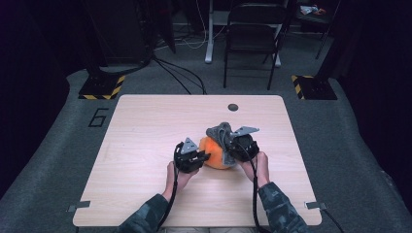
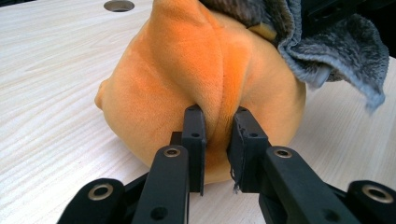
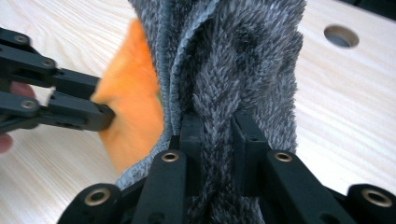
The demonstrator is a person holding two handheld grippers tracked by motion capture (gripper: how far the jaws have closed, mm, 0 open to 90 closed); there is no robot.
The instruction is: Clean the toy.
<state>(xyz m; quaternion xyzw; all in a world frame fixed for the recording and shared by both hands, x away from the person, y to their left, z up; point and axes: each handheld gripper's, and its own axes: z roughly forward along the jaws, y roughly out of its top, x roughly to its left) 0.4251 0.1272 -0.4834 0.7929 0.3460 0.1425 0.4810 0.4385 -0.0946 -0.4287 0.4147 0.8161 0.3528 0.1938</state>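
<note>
An orange plush toy lies near the middle of the wooden table, with a grey fuzzy cloth on its far right side. My left gripper pinches a fold of the orange plush from the left, jaws shut on it. The left gripper squeezes a raised seam between its pads. My right gripper is shut on the grey cloth; the right gripper clamps a thick ridge of it. The left gripper touches the orange plush in the right gripper view.
A round cable hole sits near the table's far edge. Beyond the table stands a black folding chair, with cables on the floor. Bare wood surrounds the toy on all sides.
</note>
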